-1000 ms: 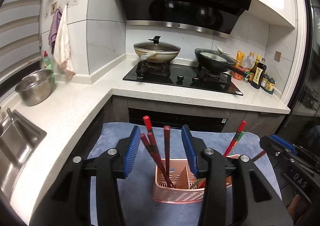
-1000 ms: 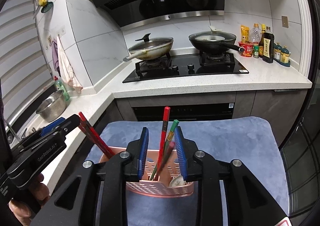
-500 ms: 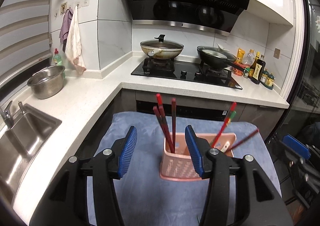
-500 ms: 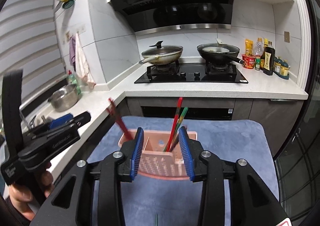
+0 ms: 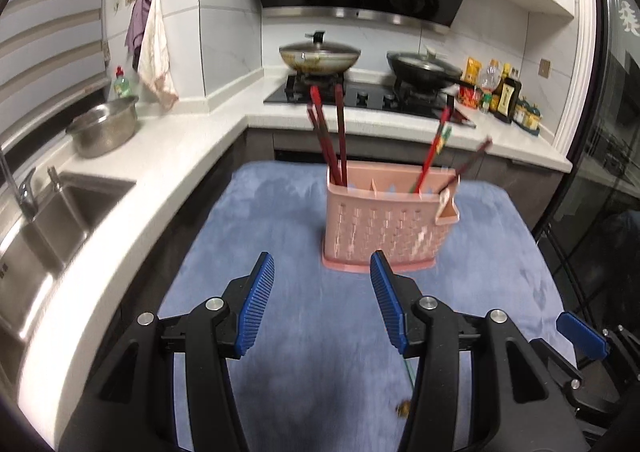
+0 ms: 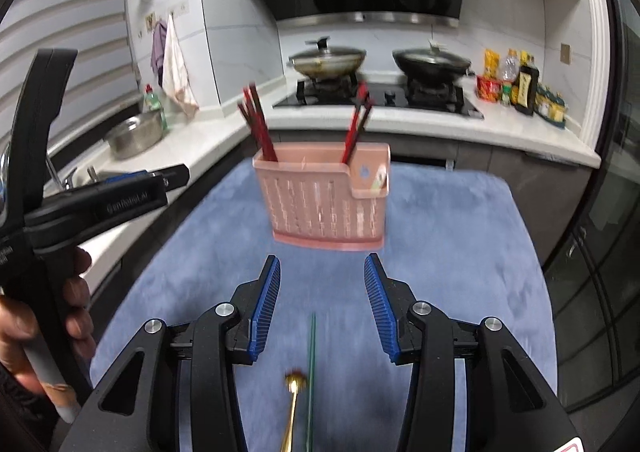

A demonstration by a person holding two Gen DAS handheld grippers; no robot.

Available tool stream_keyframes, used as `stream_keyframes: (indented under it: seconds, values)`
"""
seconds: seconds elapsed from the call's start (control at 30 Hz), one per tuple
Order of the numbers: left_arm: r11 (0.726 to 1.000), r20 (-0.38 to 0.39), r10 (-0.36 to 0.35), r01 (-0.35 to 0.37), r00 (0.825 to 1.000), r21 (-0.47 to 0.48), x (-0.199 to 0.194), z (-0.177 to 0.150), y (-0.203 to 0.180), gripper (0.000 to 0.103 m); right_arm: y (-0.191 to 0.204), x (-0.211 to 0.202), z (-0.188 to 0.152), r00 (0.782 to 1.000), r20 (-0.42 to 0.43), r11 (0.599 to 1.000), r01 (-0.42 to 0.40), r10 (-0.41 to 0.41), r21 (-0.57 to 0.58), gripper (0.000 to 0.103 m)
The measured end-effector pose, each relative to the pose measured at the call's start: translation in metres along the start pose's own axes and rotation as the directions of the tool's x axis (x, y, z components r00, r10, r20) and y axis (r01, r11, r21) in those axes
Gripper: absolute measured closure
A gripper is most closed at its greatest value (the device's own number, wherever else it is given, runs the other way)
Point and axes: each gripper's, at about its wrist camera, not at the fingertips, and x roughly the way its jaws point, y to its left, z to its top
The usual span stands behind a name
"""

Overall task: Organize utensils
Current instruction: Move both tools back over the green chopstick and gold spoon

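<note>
- Both sets of tongs are empty right now. The left tongs (image 5: pixel 322 304) sit parted over bare cloth, and the right tongs (image 6: pixel 320 306) have just been spreading their jaws, with nothing between them either.
- The pink caddy (image 5: pixel 386 226) stands upright on the blue cloth (image 5: pixel 248 236) covering the table, red chopsticks (image 5: pixel 328 140) in its left end, more sticks leaning out on the right.
- What's left, I think: a green chopstick (image 6: pixel 312 364) and a gold-handled utensil (image 6: pixel 294 404) lying on the cloth just below the right tongs, nearly side by side. Easy to pinch both at once, or nudge one away while going for the other.
- The green one is really thin and lies flat on soft fabric, so the pads may just close on plush and slide off.
- The caddy looks light, and its sticks lean outward. Clip one on the way in and it could tip or scatter.
- The two tongs are close together here, so they might bump each other.
</note>
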Motion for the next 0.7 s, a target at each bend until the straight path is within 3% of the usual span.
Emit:
stream_keyframes:
  seconds: [0.37,0.7]
  values:
    - [1.000,-0.126,0.014,-0.013,0.992,0.012,0.003,-0.079,0.005,0.051,-0.005,0.002,-0.093,0.988,-0.145,0.998,0.063,-0.058,0.032,0.060]
    - [1.000,-0.226,0.019,-0.014,0.974,0.026,0.007,-0.140,0.004,0.051,0.005,0.014,-0.155,0.965,-0.255,0.997,0.065,-0.056,0.029,0.061]
